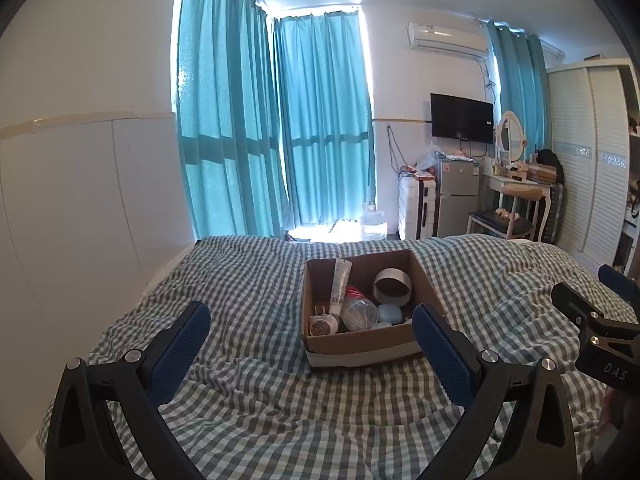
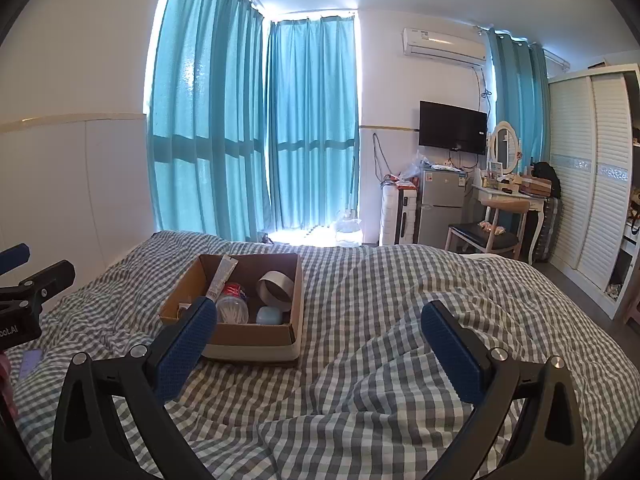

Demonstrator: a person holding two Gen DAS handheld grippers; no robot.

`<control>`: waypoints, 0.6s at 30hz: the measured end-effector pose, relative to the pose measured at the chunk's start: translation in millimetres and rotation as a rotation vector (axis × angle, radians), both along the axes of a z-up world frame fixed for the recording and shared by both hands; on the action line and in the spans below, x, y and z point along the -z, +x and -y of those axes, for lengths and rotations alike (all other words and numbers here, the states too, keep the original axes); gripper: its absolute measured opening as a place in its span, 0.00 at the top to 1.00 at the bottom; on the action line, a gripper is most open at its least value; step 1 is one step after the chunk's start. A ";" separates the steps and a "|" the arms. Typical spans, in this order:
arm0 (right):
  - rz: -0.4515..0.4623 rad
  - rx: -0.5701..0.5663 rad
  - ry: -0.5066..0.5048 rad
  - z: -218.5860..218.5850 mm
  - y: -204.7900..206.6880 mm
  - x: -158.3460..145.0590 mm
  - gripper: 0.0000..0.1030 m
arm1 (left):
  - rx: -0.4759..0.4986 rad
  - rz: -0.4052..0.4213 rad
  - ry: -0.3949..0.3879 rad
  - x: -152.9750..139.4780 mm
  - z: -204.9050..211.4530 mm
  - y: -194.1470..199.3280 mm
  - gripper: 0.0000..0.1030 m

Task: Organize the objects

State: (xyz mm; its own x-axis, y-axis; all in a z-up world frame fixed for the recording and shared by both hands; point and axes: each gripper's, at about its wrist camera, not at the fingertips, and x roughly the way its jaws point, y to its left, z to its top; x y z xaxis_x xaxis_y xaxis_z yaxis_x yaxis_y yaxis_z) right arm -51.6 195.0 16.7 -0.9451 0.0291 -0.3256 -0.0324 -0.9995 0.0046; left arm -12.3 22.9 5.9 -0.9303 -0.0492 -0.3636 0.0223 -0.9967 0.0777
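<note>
1. The bed (image 1: pixel 248 280) carries everything here; it is covered by a rumpled grey-and-white checked cover (image 2: pixel 400 320) (creased into ridges ahead of the right jaws).
2. A cardboard box (image 1: pixel 360 344), open at the top, sits directly on the cover, ahead of the left jaws and between them in that view.
3. From the right wrist, the box lies ahead and to the left, partly behind the left-hand finger.

Your left gripper (image 1: pixel 310 340) and right gripper (image 2: pixel 320 336) both point forward, level, side by side. Each has its 2 jaws spread wide apart, gripping nothing, blue pads (image 1: pixel 182 350) facing inward.
</note>
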 end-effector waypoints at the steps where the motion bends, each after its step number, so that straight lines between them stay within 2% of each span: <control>1: 0.003 0.000 0.001 0.2 -0.7 0.6 0.00 | 0.000 0.002 -0.002 0.8 0.6 0.3 0.00; 18: 0.024 -0.013 0.001 7.1 -2.5 4.1 0.00 | -0.003 0.017 -0.004 8.2 2.6 -0.3 0.00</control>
